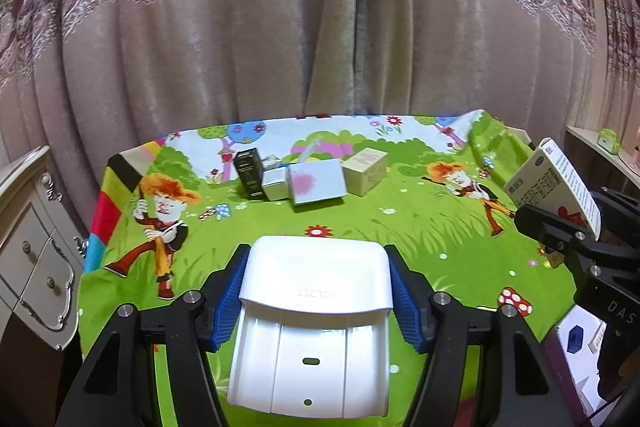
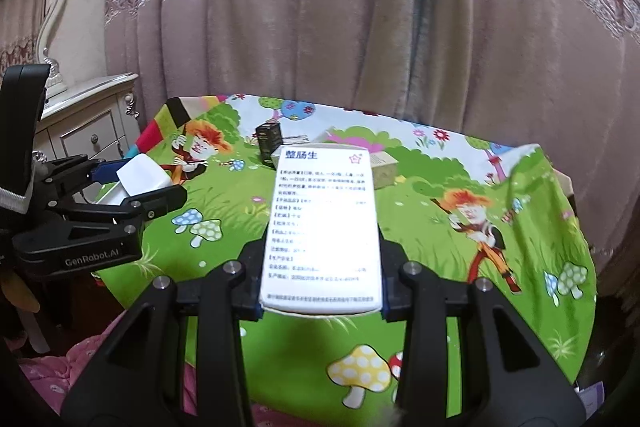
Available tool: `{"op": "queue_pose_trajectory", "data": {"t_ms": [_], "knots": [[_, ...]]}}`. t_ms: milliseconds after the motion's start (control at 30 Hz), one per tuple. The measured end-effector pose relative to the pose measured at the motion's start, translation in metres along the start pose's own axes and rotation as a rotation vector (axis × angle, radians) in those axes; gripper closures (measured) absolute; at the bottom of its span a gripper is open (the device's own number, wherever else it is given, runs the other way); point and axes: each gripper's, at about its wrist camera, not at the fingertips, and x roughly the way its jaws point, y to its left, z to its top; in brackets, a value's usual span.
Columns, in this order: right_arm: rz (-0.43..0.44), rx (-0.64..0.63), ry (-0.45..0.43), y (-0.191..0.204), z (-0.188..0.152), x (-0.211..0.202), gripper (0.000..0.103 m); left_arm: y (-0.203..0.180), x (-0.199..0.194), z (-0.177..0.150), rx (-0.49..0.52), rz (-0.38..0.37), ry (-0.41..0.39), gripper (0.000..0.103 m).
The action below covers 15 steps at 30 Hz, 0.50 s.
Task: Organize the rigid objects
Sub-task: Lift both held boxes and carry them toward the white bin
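My left gripper (image 1: pixel 316 255) is shut on a white plastic holder (image 1: pixel 316 327), with the blue pads (image 1: pixel 230 295) pressed against its two sides above the near part of the table. My right gripper (image 2: pixel 320 267) is shut on a white medicine box (image 2: pixel 322 223) printed with blue text, held lengthwise over the cloth. In the left wrist view that medicine box (image 1: pixel 560 183) shows at the right edge. At the far side of the table stand a black box (image 1: pixel 249 173), a small white box (image 1: pixel 276 185), a white box with a pink blot (image 1: pixel 318 185) and a beige box (image 1: pixel 366 171).
A green cartoon cloth (image 1: pixel 400 235) covers the table. A white dresser (image 1: pixel 32 247) stands to the left, and a heavy curtain (image 1: pixel 320 47) hangs close behind. A blue-and-white box (image 1: pixel 576 343) lies at the near right. Pink bedding (image 2: pixel 80 367) is below the table's front edge.
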Motion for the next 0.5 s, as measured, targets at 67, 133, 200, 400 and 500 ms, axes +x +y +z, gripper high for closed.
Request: {"op": "queue_pose_trajectory", "data": {"t_ms": [67,133,200,400,500], "knots": [[-0.015,0.011,-0.002,-0.007,-0.003,-0.006,0.060,-0.008,0.000,0.001,0.019,-0.011,0.002,0.038],[-0.027,0.019,-0.002,-0.012,-0.006,-0.010,0.060,-0.017,0.000,0.002,0.032,-0.029,0.005,0.038],[-0.044,0.033,-0.001,-0.021,-0.009,-0.016,0.060,-0.028,0.001,0.004,0.049,-0.054,0.009,0.038],[-0.098,0.070,0.006,-0.047,-0.021,-0.034,0.060,-0.073,0.003,0.013,0.132,-0.121,0.000,0.038],[-0.130,0.100,0.014,-0.063,-0.030,-0.044,0.060,-0.092,0.002,0.015,0.167,-0.150,-0.005,0.038]]}}
